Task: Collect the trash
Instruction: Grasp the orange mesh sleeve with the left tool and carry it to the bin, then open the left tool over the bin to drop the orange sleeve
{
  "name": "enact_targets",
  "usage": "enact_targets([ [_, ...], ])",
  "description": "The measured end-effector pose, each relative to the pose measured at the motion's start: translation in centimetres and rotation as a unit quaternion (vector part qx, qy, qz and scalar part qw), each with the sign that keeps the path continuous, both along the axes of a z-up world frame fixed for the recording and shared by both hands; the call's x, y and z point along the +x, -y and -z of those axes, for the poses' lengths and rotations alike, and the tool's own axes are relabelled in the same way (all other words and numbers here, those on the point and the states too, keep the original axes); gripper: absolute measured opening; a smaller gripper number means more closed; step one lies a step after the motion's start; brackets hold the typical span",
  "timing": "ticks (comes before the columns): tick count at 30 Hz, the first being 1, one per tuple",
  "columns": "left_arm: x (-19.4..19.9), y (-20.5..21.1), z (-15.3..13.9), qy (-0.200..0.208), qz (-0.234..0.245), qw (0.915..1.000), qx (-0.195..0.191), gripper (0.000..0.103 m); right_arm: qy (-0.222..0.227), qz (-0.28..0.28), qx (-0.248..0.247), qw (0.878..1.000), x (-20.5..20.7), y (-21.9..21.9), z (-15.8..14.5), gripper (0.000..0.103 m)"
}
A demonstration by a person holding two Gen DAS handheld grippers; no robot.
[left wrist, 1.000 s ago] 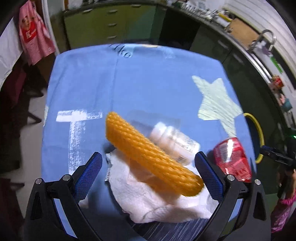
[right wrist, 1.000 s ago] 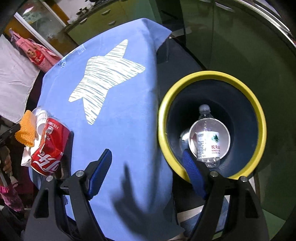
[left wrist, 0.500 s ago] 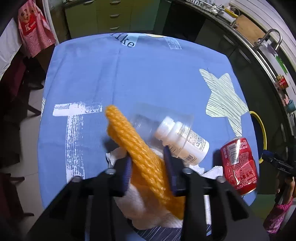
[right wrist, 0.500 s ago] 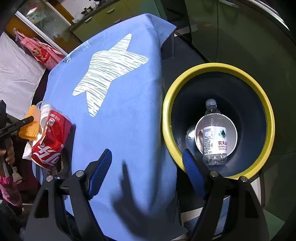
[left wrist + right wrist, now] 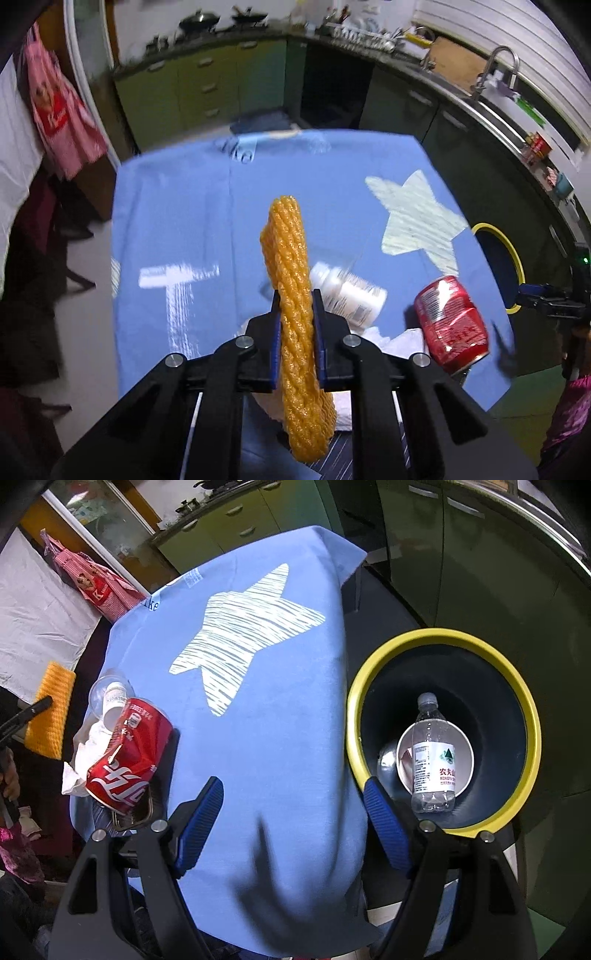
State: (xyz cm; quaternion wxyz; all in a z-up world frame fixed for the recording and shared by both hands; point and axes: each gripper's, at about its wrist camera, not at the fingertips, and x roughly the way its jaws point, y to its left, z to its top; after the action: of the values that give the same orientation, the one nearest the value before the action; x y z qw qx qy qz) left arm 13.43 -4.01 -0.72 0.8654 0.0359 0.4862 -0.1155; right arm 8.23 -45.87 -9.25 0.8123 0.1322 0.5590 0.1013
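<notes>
The left tool (image 5: 295, 325) is clamping an orange foam net (image 5: 291, 280); right of it, a crushed red Coca-Cola can (image 5: 450, 325) is lying. The right tool (image 5: 291, 823) is hovering open-jawed.

- The foam net (image 5: 295, 295) sits between the two fingers of the left gripper (image 5: 296, 332), up above the table (image 5: 177, 206)
- The small bottle (image 5: 347, 295) lies just right of the net
- The can (image 5: 450, 325) lies right of the bottle, on the tissue (image 5: 79, 760)
- The bin (image 5: 517, 698) stands beside the table, with a water bottle (image 5: 432, 753) in it
- The right gripper (image 5: 291, 827) is over the table edge, beside the bin
</notes>
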Motion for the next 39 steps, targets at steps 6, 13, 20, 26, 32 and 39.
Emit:
enact_targets([
  [6, -1.5, 3.2, -3.7, 0.042, 0.058, 0.9974, 0.004, 0.015, 0.013, 0.015, -0.013, 1.0, -1.5, 0.5, -0.9, 0.074],
  [13, -1.6, 10.5, -6.6, 0.071, 0.164, 0.9839, -0.006, 0.015, 0.04, 0.079, -0.026, 0.996, -5.9, 3.9, -2.1, 0.078],
  [20, 0.0, 22.5, -7.4, 0.062, 0.28, 0.9573, -0.035, 0.015, 0.053, 0.142, -0.031, 0.988, -10.6, 7.7, -1.8, 0.078],
  [26, 0.3, 34.9, -4.6, 0.008, 0.374, 0.927, -0.029, 0.015, 0.054, 0.179, -0.015, 0.982, -13.4, 11.1, -0.6, 0.078],
  [32, 1.7, 44.0, 0.9, -0.056, 0.401, 0.9142, 0.004, 0.015, 0.044, 0.207, 0.001, 0.977, -15.4, 13.9, 1.1, 0.078],
  [39, 3.4, 49.3, 6.3, -0.062, 0.384, 0.92, 0.049, 0.039, 0.032, 0.219, 0.017, 0.975, -16.0, 15.5, 2.9, 0.078],
])
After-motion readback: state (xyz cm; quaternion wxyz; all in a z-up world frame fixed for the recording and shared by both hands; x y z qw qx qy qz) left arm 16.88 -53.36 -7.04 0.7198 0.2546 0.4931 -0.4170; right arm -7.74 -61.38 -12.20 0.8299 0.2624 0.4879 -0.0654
